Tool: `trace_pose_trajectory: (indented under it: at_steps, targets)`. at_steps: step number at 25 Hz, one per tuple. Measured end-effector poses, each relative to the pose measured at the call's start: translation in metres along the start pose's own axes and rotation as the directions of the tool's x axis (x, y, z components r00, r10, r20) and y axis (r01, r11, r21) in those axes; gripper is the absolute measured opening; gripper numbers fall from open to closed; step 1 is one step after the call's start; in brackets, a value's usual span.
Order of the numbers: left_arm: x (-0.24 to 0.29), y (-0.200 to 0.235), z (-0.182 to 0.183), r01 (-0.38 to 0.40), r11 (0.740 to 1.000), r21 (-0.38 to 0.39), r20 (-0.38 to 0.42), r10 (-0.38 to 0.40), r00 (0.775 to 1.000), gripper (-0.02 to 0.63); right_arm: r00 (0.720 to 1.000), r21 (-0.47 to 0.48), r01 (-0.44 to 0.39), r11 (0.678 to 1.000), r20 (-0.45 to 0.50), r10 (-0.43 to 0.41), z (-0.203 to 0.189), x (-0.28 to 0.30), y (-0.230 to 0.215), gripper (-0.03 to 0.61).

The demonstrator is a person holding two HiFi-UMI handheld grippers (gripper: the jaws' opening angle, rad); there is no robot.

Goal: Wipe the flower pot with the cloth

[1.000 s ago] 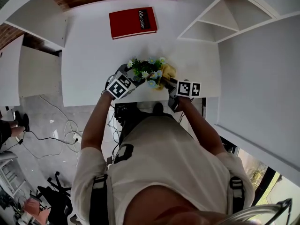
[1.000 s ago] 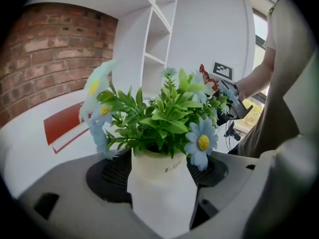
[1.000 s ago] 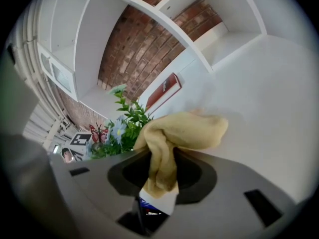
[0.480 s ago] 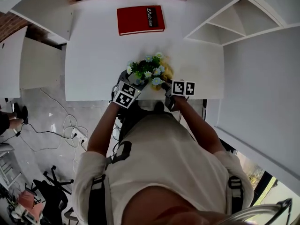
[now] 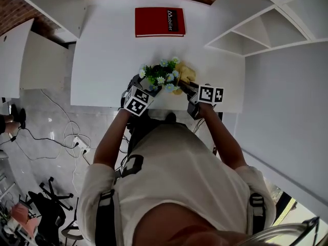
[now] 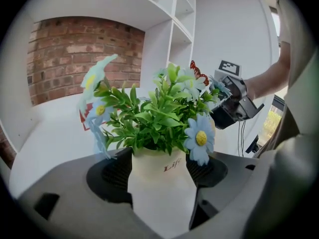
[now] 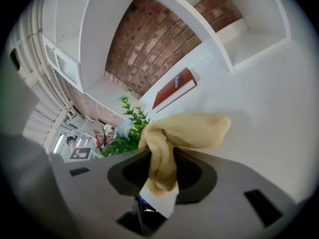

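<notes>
White surface (image 5: 102, 45), brick wall behind, red book (image 5: 159, 21) at far end. Head view: only flowers (image 5: 161, 76), near front edge. Left gripper view: left claw (image 6: 160, 172) clamped on white flower pot (image 6: 159, 198). Right gripper view: right claw (image 7: 162, 171) pinching yellow cloth (image 7: 194, 128).

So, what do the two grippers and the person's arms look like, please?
The left gripper and the right gripper both have grey bodies and broad jaws lined with black ribbed pads. Each carries a white cube printed with black square markers. The person wears a pale short-sleeved shirt and dark shoulder straps.
</notes>
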State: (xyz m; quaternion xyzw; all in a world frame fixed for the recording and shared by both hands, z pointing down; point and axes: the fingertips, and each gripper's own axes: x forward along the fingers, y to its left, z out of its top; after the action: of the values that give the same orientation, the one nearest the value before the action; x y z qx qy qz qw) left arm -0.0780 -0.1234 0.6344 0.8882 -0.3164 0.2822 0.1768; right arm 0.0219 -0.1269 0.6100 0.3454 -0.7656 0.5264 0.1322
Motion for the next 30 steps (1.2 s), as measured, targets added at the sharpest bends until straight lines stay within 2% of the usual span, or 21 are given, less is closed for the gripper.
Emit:
trace_pose_trajectory:
  at_steps: [3,7,11,18,22,24,25,26,28,29,30]
  targets:
    - [0.000,0.000,-0.001,-0.041,0.999,-0.004,-0.009,0.041,0.999,0.339,1.000,-0.040,0.022,0.999,-0.014,-0.023,0.001,0.009,-0.001,0.130]
    - [-0.001,0.003,-0.001,-0.117,0.991,-0.058,0.000,0.117,0.993,0.328,0.995,-0.023,0.083,0.996,-0.058,-0.085,-0.022,0.030,-0.019,0.126]
    - [0.000,0.005,-0.001,-0.126,0.990,-0.060,0.005,0.126,0.992,0.330,0.989,-0.026,0.115,0.993,-0.093,-0.117,-0.038,0.035,-0.032,0.129]
    - [-0.005,0.005,0.001,-0.122,0.990,-0.074,-0.015,0.122,0.992,0.330,0.991,-0.017,0.131,0.991,-0.038,-0.131,-0.022,0.004,-0.045,0.132]
    - [-0.029,0.010,0.002,-0.137,0.983,-0.122,-0.017,0.135,0.991,0.330,0.988,0.006,0.146,0.989,0.045,-0.146,-0.001,-0.036,-0.056,0.132]
    - [-0.043,0.019,-0.003,-0.169,0.976,-0.133,-0.010,0.170,0.985,0.330,0.980,-0.043,0.172,0.984,0.110,-0.167,0.023,-0.062,-0.058,0.133]
    - [-0.052,0.021,-0.004,-0.182,0.973,-0.144,-0.006,0.183,0.983,0.330,0.973,-0.108,0.203,0.973,0.138,-0.187,0.035,-0.075,-0.056,0.133]
    - [-0.061,0.021,-0.005,-0.193,0.968,-0.158,-0.004,0.194,0.981,0.330,0.965,-0.200,0.242,0.950,0.155,-0.213,0.047,-0.086,-0.052,0.133]
    - [-0.079,0.020,-0.004,-0.220,0.958,-0.183,-0.003,0.223,0.975,0.330,0.951,-0.392,0.304,0.868,0.170,-0.257,0.063,-0.103,-0.043,0.133]
    - [-0.086,0.019,-0.001,-0.235,0.953,-0.190,0.000,0.239,0.971,0.330,0.947,-0.452,0.319,0.833,0.177,-0.266,0.070,-0.109,-0.039,0.135]
    - [-0.092,0.017,0.001,-0.245,0.950,-0.192,0.005,0.251,0.968,0.330,0.946,-0.483,0.323,0.814,0.183,-0.267,0.074,-0.113,-0.037,0.136]
